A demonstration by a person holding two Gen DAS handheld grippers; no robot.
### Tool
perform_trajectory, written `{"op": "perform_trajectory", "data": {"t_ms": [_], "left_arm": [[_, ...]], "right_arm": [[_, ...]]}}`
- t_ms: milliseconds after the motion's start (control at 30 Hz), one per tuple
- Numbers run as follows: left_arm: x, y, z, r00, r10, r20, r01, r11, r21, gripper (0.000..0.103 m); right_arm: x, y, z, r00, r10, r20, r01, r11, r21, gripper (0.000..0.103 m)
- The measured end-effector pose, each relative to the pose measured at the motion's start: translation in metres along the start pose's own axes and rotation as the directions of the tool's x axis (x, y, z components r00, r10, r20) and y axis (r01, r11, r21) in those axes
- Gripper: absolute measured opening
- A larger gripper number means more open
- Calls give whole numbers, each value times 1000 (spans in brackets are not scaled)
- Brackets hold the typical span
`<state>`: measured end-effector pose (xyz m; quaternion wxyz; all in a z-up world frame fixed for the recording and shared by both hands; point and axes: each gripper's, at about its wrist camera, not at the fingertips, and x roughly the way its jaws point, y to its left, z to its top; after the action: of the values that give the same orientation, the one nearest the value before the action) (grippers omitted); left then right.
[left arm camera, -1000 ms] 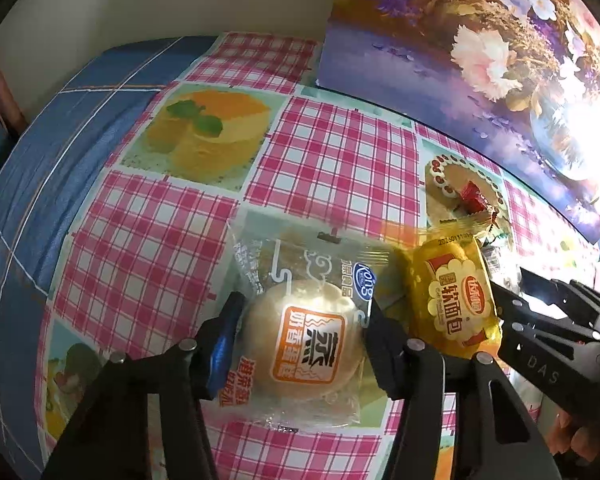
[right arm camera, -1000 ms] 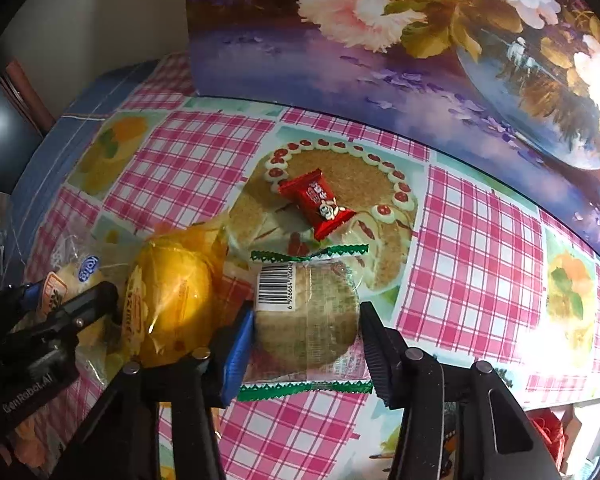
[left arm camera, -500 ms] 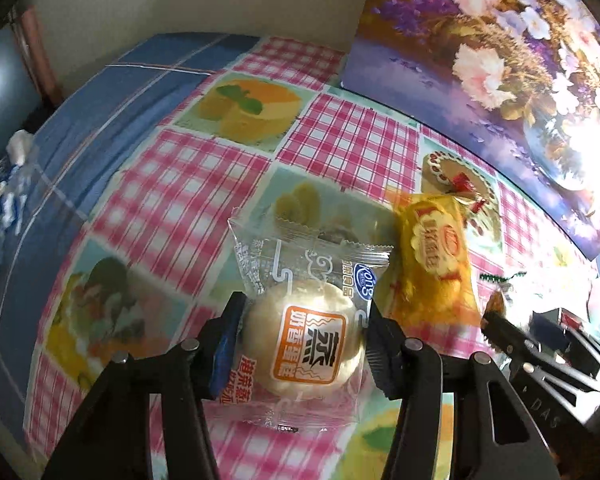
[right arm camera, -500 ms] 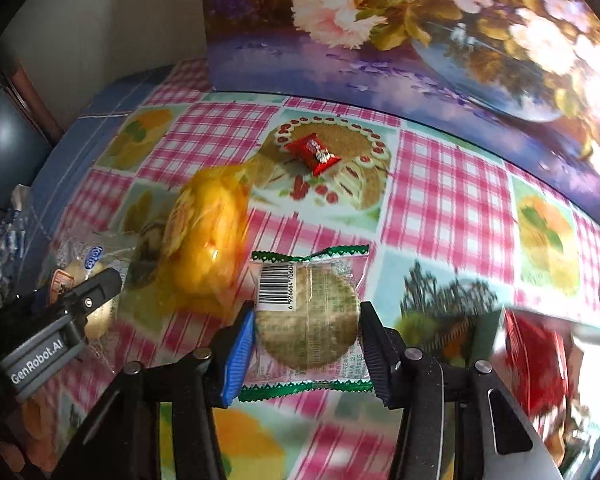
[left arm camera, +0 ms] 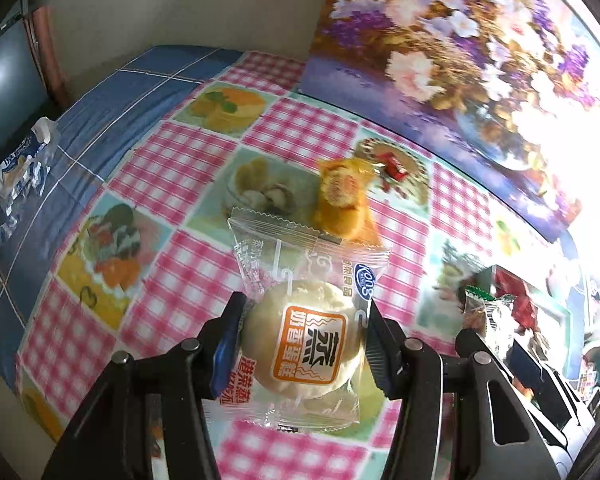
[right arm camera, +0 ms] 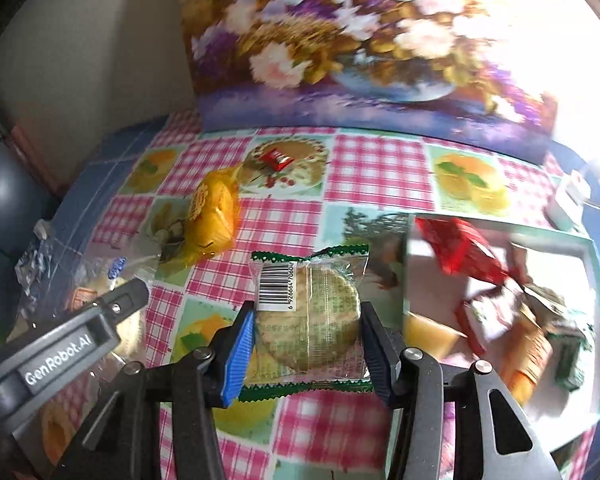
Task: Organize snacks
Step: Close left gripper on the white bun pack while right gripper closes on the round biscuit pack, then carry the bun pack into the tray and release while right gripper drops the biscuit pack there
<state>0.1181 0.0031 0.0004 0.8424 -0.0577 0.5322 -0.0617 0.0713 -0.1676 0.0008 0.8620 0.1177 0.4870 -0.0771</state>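
My left gripper (left arm camera: 302, 342) is shut on a pale round steamed cake in a clear wrapper (left arm camera: 304, 344), held above the checked tablecloth. My right gripper (right arm camera: 308, 324) is shut on a flat round biscuit in a green-edged clear wrapper (right arm camera: 310, 316), also held in the air; it shows in the left wrist view (left arm camera: 484, 312) too. A yellow bread packet (right arm camera: 214, 212) and a small red candy (right arm camera: 274, 158) lie on the cloth farther back. A white tray (right arm camera: 592, 308) at the right holds several wrapped snacks.
A large flower painting (right arm camera: 360, 52) leans against the wall behind the table. A crumpled clear wrapper (left arm camera: 22, 160) lies on the blue cloth edge at the left. A small white box (right arm camera: 568, 198) sits beyond the tray.
Both grippers have risen and pulled back with their snacks; the table objects look smaller and farther. The right view has swung right, bringing the tray of snacks into sight.
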Motion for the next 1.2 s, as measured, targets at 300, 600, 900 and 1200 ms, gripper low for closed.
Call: {"op": "perform_trajectory", "data": {"t_ms": [300, 600, 900, 1200], "left_arm": [[-26, -39, -19, 1000, -10, 26, 10, 1000, 12, 57], [-47, -100, -26, 997, -55, 63, 49, 994, 94, 57], [-40, -149, -36, 996, -79, 50, 69, 982, 176, 57], [-23, -193, -64, 992, -124, 7, 117, 953, 279, 57]], "right_arm": [[-43, -35, -17, 996, -35, 83, 25, 993, 115, 53], [-64, -105, -21, 979, -169, 115, 133, 954, 270, 53], [-82, -168, -30, 962, -245, 118, 178, 895, 408, 53], [-86, -214, -41, 948, -308, 82, 220, 819, 531, 53]]}}
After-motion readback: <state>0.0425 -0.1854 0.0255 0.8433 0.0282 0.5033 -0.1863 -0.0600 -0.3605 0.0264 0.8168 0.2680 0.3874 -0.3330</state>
